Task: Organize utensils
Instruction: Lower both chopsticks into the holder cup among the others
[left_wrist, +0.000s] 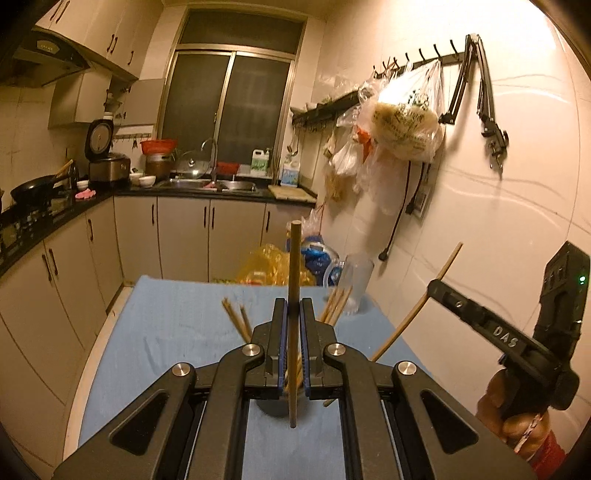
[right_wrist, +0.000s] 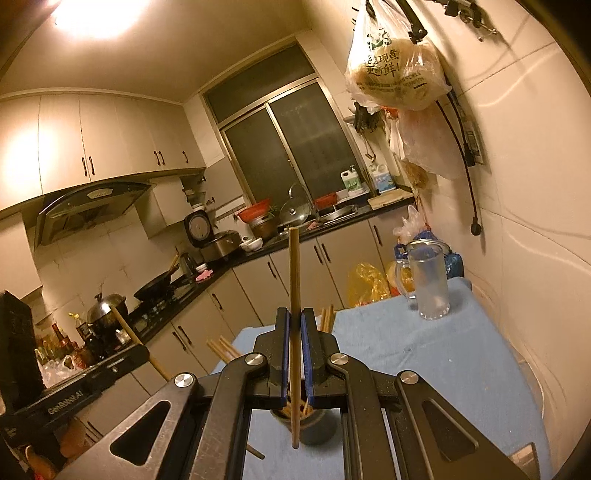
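Chopstick (left_wrist: 294, 295) upright in left tongs (left_wrist: 293, 314).

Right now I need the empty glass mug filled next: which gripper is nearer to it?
Right. The right gripper, clamping a chopstick, hovers on the side where the glass mug stands; the left gripper with its chopstick is on the other side.

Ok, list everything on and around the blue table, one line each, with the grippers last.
table cloth: one, blue, covering the table
glass mug: one, clear, far right corner of the table
dark cup: one, below the right gripper, holding loose chopsticks
loose chopsticks: several, wooden, sticking up out of the cup
plastic bags: yellow and blue, beyond the table's far edge
held chopsticks: two, wooden, one in each gripper
left gripper: black, shut on one chopstick
right gripper: black, shut on one chopstick
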